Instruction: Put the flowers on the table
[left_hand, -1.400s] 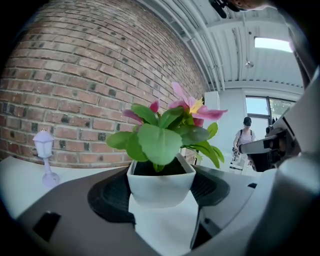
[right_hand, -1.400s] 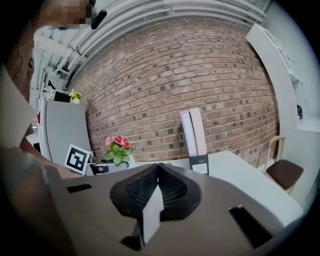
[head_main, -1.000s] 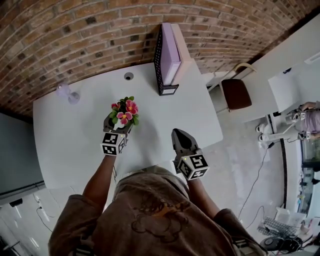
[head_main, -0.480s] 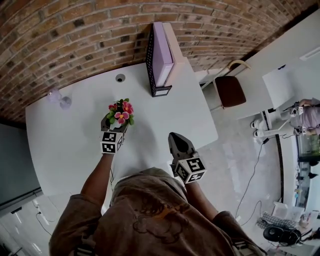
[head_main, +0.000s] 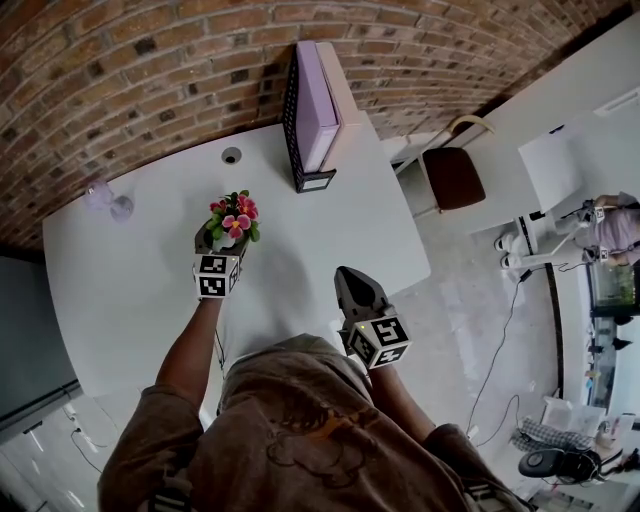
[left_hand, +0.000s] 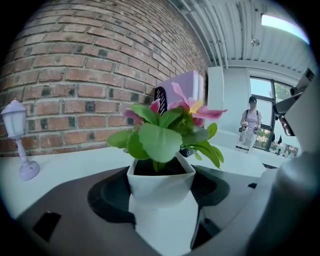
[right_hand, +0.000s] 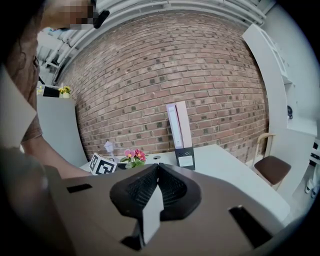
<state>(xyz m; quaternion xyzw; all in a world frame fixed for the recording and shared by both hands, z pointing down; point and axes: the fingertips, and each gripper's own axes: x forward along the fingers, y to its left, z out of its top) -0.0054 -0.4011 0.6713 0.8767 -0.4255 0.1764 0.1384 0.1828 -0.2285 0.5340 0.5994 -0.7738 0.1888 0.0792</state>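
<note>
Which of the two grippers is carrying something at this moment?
The left gripper, jaws clamped on the white pot of pink flowers; the right gripper has its jaws together on nothing.

Bright even daylight, soft shadows on the white table (head_main: 130, 290), strong fisheye bending, dark vignetted corners

An office-style workroom. A white table (head_main: 330, 240) stands against a brick wall (head_main: 150, 70), a file holder (head_main: 305, 120) at its far edge, a chair (head_main: 452, 177) at right.
</note>
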